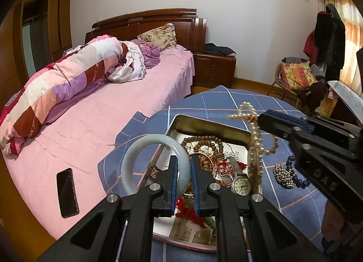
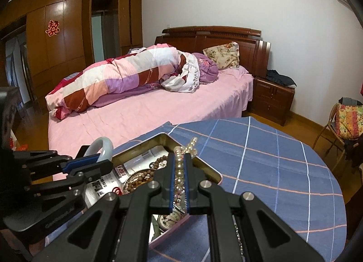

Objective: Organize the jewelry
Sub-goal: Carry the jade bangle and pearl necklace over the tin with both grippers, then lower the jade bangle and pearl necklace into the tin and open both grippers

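Note:
My left gripper (image 1: 183,162) is shut on the right side of a pale jade bangle (image 1: 136,155), holding it upright over the near left corner of an open metal tin (image 1: 204,123). My right gripper (image 2: 180,160) is shut on a pearl necklace (image 2: 180,169), whose strands hang into the tin (image 2: 211,171). In the left wrist view the right gripper (image 1: 264,120) comes in from the right with the pearls (image 1: 256,141) dangling from it. Inside the tin lie wooden beads (image 1: 204,141), a wristwatch (image 1: 241,184) and a red tassel (image 1: 190,213).
The tin sits on a round table under a blue checked cloth (image 2: 272,160). A silver bead cluster (image 1: 282,174) and dark blue beads (image 1: 292,164) lie on the cloth right of the tin. A pink bed (image 1: 102,121) with a black phone (image 1: 67,191) borders the table's left.

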The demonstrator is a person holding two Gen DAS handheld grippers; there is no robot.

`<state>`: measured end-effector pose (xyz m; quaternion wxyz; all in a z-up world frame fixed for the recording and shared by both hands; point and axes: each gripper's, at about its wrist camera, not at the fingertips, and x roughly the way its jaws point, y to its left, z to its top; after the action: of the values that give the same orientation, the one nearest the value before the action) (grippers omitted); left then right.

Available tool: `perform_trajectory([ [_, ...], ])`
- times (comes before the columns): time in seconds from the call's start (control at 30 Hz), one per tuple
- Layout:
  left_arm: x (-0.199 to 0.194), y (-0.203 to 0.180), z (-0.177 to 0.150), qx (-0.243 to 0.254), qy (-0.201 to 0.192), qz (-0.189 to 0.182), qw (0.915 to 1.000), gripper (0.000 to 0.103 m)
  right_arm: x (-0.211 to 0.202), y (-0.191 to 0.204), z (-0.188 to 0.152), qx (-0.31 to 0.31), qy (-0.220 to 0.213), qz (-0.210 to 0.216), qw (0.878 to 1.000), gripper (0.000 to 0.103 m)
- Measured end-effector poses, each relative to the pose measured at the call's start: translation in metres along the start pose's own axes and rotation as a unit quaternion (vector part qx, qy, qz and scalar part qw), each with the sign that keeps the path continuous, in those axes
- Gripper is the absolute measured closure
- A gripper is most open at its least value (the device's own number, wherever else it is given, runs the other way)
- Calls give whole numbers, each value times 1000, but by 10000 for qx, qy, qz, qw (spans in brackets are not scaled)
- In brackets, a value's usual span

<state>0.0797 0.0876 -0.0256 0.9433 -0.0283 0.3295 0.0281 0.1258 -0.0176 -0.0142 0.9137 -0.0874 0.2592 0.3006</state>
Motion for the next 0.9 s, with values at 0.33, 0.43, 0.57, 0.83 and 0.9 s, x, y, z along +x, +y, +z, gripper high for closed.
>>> perform_trajectory([
  [0.33,6,-12,-2,170,54,-112,9998,92,17,-3,-6,68,216,-31,9997,94],
  [0.43,9,-14,-3,196,77,-230,9995,92,21,-3,-9,69,275,-24,9996,94],
  [0.57,15,-12,-5,150,190,-358,9991,92,26,-3,-11,66,348,-26,9994,94],
  [0.83,22,-8,-9,67,329,-418,9986,92,35,-2,-11,26,426,-35,9991,94],
  [0.9,23,-8,-10,53,349,-422,9985,92,38,-2,-12,24,453,-23,9990,94],
])
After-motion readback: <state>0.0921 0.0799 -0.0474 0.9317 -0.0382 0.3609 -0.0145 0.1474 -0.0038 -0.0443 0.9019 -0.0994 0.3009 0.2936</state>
